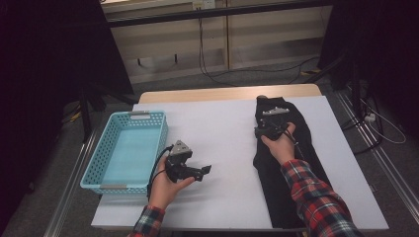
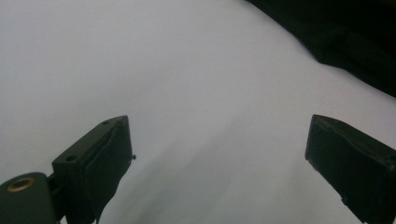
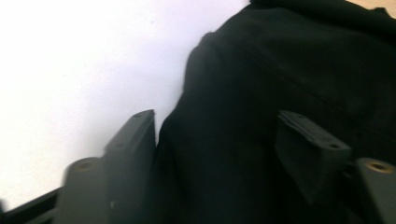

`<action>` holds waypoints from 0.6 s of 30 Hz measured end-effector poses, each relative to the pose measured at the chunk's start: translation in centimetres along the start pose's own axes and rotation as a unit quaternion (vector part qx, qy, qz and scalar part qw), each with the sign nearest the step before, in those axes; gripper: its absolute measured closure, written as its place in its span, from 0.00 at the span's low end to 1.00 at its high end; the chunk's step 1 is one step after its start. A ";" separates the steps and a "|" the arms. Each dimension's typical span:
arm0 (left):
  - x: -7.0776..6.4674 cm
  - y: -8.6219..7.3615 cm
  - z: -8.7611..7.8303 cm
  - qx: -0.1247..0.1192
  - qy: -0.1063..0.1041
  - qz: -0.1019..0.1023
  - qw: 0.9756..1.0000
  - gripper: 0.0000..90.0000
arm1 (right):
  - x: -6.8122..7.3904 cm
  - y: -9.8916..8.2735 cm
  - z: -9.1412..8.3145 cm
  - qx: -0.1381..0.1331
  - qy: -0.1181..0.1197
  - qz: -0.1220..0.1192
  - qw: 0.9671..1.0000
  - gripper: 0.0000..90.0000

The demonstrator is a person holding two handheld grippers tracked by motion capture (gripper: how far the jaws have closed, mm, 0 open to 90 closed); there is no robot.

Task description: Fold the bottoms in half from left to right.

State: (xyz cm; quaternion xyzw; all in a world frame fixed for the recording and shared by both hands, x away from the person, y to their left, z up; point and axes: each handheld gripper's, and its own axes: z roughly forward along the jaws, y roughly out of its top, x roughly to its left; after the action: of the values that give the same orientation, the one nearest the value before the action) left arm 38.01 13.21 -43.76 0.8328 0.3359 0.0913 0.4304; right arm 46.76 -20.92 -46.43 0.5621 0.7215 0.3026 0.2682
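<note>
Right gripper (image 3: pixel 215 154) sits half-open astride the black cloth's (image 1: pixel 284 163) edge — soft, light, floppy stuff — best pinched at that edge.

Desk (image 1: pixel 222 133) layout: basket (image 1: pixel 126 150) at the left edge; garment (image 1: pixel 286 192) lengthwise along the right side. Left gripper (image 1: pixel 205 170) just right of the basket; right gripper (image 1: pixel 271 114) over the garment's far end, apparently straddling its edge.

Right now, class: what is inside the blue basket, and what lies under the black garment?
The blue basket holds nothing; its pale floor shows bare. The black garment lies on the white table cover; whatever it covers stays hidden.
</note>
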 end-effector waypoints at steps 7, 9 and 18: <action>0.0 -0.2 -0.2 0.000 0.003 0.001 1.000 0.08 | -0.4 -0.2 -0.2 -0.007 0.002 -0.017 1.000 0.73; 0.0 -0.2 -0.3 0.000 0.005 0.002 1.000 0.08 | -0.5 -0.2 -0.3 -0.007 0.007 -0.029 1.000 0.87; 0.3 -0.3 -0.6 -0.004 0.007 -0.001 1.000 0.09 | -1.6 -0.2 -0.3 -0.011 0.039 0.009 0.999 0.95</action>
State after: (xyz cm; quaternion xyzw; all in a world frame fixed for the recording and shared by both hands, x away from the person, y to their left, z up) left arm 37.83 13.84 -43.66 0.8301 0.3395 0.0978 0.4314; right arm 46.79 -22.60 -46.30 0.5534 0.7229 0.3347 0.2430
